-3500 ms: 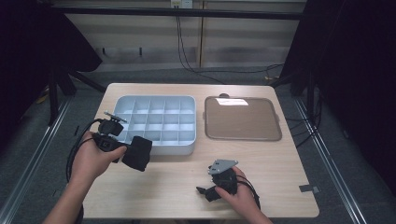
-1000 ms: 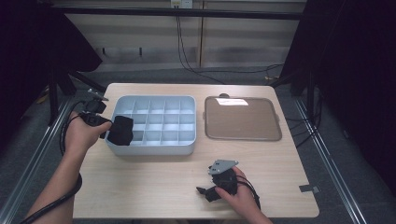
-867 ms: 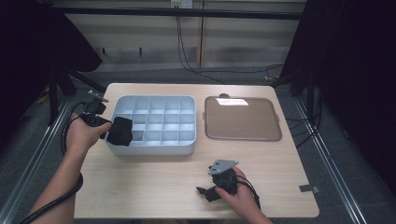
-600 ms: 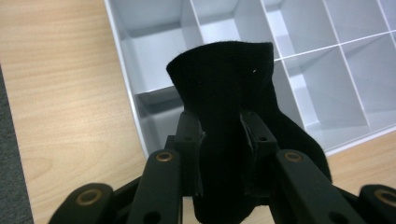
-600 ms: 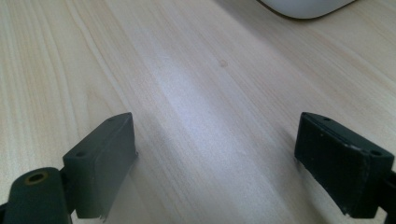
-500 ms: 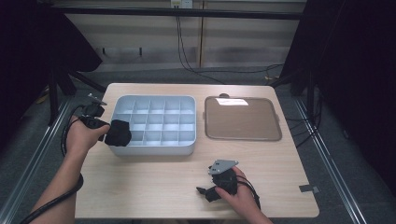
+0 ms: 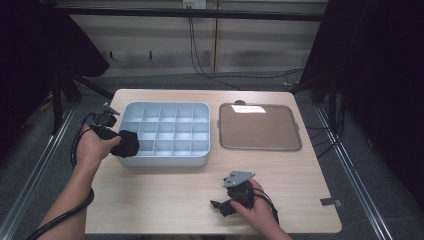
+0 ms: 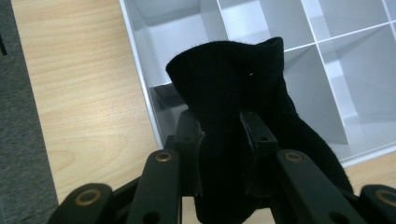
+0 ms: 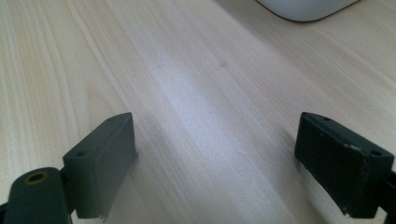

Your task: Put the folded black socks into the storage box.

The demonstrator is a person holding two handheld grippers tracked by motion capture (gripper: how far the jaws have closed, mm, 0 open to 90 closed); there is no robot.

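Left tongs (image 8: 223, 140) clamp black cloth (image 8: 243, 121) over the grey tray's (image 7: 165, 160) near-left corner cell. Advice: centre above the cell, lower, then release. Right tongs (image 9: 224, 163) wide, resting on counter (image 7: 165, 200).

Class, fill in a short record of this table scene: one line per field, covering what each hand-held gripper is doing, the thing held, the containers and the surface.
Left hand-held gripper: shut on black cloth, at the tray's near-left corner
Right hand-held gripper: open, nothing between its jaws, low over the table
Compartment tray: pale grey-blue, compartments bare
Flat lid: brownish, lies to the right of the tray, apart from it
Surface: light wood
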